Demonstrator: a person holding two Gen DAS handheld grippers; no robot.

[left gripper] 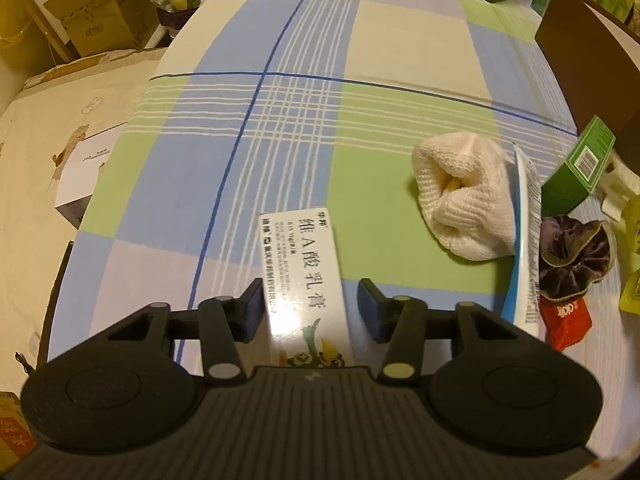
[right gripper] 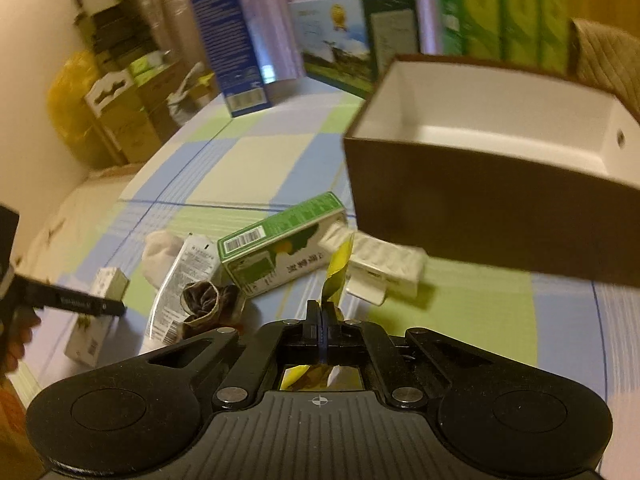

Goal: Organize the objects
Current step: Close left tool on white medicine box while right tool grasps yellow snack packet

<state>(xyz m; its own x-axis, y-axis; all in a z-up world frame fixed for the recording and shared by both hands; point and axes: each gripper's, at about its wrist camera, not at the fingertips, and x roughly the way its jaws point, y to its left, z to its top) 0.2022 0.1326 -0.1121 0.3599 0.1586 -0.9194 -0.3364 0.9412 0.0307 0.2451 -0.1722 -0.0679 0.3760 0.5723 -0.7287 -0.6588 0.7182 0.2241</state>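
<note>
My left gripper (left gripper: 312, 308) stands open astride a white carton with Chinese print (left gripper: 304, 276) that lies on the checked tablecloth (left gripper: 280, 120). Its left finger is against the carton's side and the right finger stands apart. My right gripper (right gripper: 322, 320) is shut on a twisted yellow sachet (right gripper: 338, 268), held above the table in front of an open brown box with a white inside (right gripper: 460, 208). Between the two lie a white knitted cloth (left gripper: 460, 200), a blue-white tube (left gripper: 524, 240), a dark scrunchie (left gripper: 572, 256), a red packet (left gripper: 564, 320) and a green carton (right gripper: 280, 236).
A white plastic piece (right gripper: 384, 264) lies by the green carton. A tall blue box (right gripper: 236, 52), a landscape-print box (right gripper: 340, 40) and green packs (right gripper: 500, 12) stand at the table's far end. Cardboard boxes (left gripper: 80, 20) are stacked past the left edge.
</note>
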